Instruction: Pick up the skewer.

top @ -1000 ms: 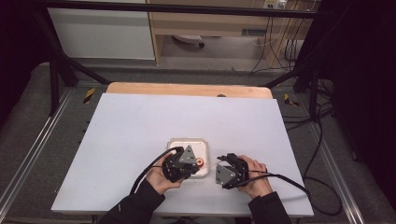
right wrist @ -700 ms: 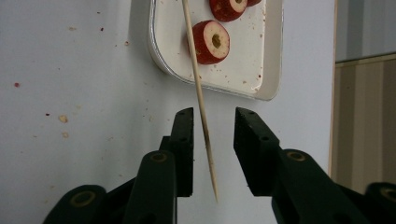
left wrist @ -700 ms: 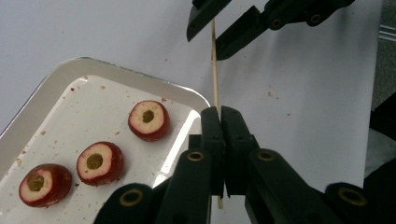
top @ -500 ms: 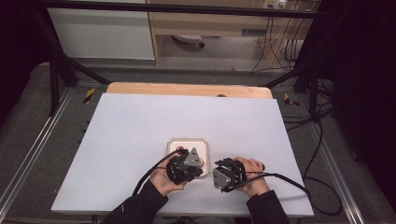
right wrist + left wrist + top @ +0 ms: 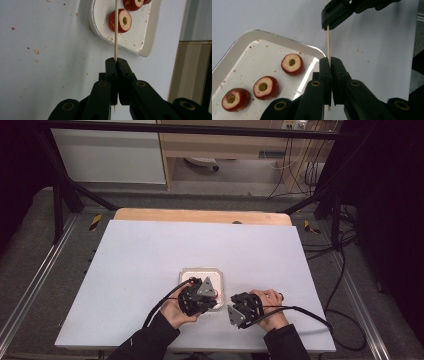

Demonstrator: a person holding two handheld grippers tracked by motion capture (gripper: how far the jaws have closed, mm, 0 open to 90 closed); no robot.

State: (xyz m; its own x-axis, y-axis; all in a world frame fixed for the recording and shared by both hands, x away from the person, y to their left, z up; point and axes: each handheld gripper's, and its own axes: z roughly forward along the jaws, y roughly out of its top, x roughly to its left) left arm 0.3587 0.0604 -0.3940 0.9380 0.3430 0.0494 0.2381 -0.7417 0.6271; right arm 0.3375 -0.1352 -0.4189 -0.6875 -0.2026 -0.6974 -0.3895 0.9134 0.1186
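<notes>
I took the white tray (image 5: 201, 272) as my mark; it sat near the table's front edge, a little left of its middle. On the tray lay three red cored fruit slices (image 5: 263, 87), well apart from one another, with crumbs and red specks scattered around them. My left gripper (image 5: 206, 296) hung over the tray's near right corner, its jaws pressed together on a thin wooden skewer (image 5: 328, 42). The stick ran from those jaws out past the tray's right rim over bare white tabletop (image 5: 150, 255). Right of the tray, my right gripper (image 5: 233, 308) had just been closing and now pinched the same skewer (image 5: 115, 30) tight, so the stick bridged both grippers; the far jaws showed in the left gripper view (image 5: 336, 15). In the right gripper view the stick crossed in front of the nearest slice (image 5: 120, 20), and I couldn't tell whether it touched. Nothing stood between the grippers. Left, right and beyond the tray the tabletop lay open to the wooden strip (image 5: 200, 215) at the back; the front edge was close behind both hands.
</notes>
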